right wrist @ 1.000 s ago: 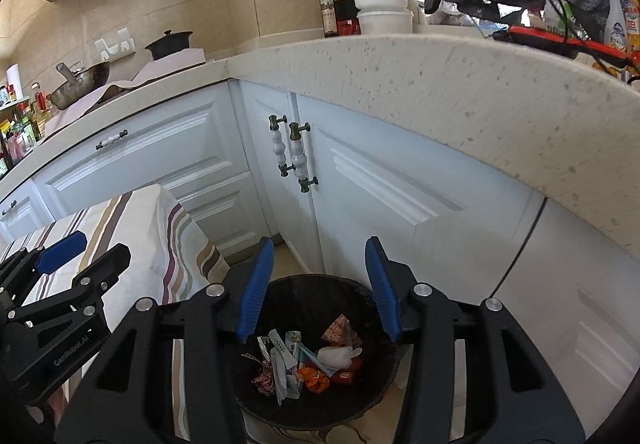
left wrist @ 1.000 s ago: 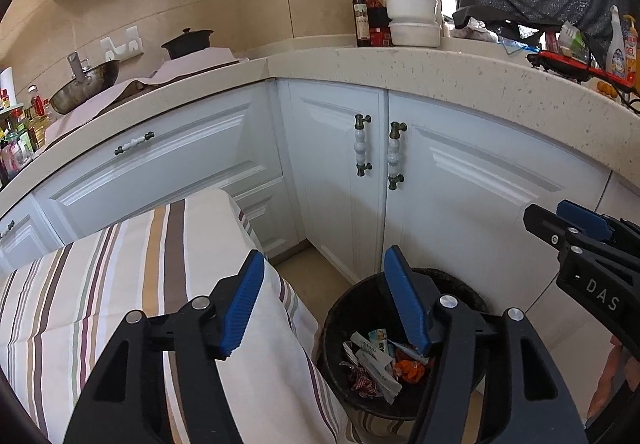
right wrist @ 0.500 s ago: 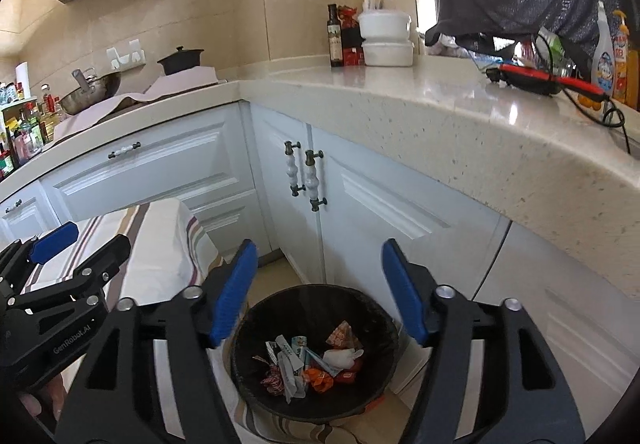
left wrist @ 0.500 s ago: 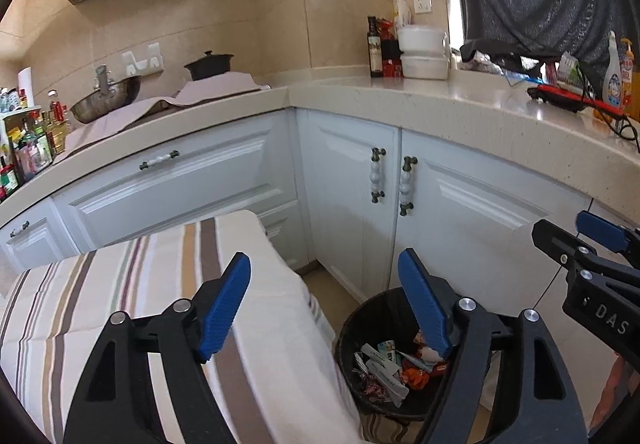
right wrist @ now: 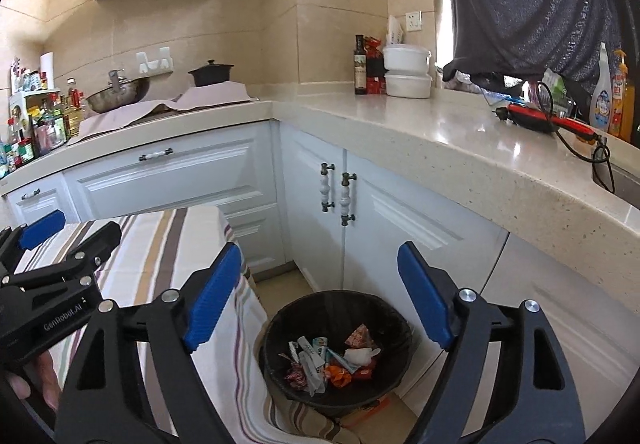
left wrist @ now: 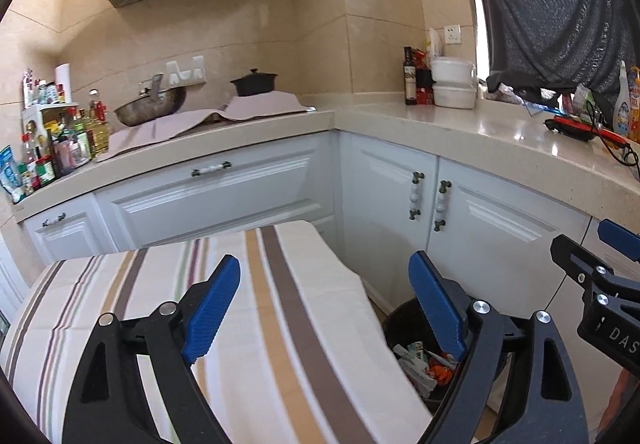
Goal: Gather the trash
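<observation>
A black waste bin [right wrist: 384, 308] stands on the floor by the white corner cabinets, with several wrappers [right wrist: 332, 356] lying in its bottom. In the left wrist view the bin [left wrist: 404, 328] shows low right, partly behind a finger. My left gripper [left wrist: 324, 298] hovers over the striped table edge, its jaws opening wide with nothing between them. My right gripper [right wrist: 320, 284] hangs above and in front of the bin, jaws also opening, nothing between its blue pads. Each gripper appears at the side of the other's view: right gripper [left wrist: 600, 276], left gripper [right wrist: 60, 240].
A striped tablecloth [left wrist: 200, 324] covers a table left of the bin. White cabinets [right wrist: 400, 211] run under a beige L-shaped counter [right wrist: 440, 131] bearing a wok [right wrist: 116, 93], black pot [right wrist: 210, 71], bottles, white containers [right wrist: 408, 71] and a red tool [right wrist: 540, 119]. A hand [right wrist: 36, 380] holds the left gripper.
Both grippers have pulled back and up from the bin, which now sits lower and smaller in view. Both pairs of jaws have spread wider. More countertop and the range hood have come into view.
</observation>
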`<state>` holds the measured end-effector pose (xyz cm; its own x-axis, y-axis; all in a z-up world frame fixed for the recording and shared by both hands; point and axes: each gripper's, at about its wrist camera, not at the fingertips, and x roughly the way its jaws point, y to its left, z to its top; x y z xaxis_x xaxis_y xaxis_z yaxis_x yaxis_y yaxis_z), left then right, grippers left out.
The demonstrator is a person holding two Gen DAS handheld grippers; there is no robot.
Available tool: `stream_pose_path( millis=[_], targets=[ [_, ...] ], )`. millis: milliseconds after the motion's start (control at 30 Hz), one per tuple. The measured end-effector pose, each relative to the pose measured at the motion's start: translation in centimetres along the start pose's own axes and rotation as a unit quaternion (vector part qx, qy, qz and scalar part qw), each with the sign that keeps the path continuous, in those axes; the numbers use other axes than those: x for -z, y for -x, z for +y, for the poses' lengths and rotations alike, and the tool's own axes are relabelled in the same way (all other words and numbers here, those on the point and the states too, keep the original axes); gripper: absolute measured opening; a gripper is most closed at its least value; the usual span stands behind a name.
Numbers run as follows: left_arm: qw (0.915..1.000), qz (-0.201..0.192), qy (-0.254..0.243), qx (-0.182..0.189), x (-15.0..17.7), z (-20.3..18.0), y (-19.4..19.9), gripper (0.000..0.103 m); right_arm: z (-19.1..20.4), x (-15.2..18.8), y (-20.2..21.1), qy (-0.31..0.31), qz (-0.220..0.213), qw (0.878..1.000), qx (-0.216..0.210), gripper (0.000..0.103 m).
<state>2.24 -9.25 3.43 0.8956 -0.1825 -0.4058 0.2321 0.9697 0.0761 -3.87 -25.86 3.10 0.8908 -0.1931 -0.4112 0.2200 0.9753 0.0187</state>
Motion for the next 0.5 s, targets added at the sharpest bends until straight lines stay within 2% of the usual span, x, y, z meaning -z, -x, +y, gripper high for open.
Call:
stream_pose_path(
  millis=[500],
  targets=[
    [0.9998, -0.018, 0.009, -0.001, 1.1, 2.5, 4.2, 0.085, 1.9, 0.3, 4.7, 0.016, -0.02, 1.0, 0.005, 0.082]
  ],
)
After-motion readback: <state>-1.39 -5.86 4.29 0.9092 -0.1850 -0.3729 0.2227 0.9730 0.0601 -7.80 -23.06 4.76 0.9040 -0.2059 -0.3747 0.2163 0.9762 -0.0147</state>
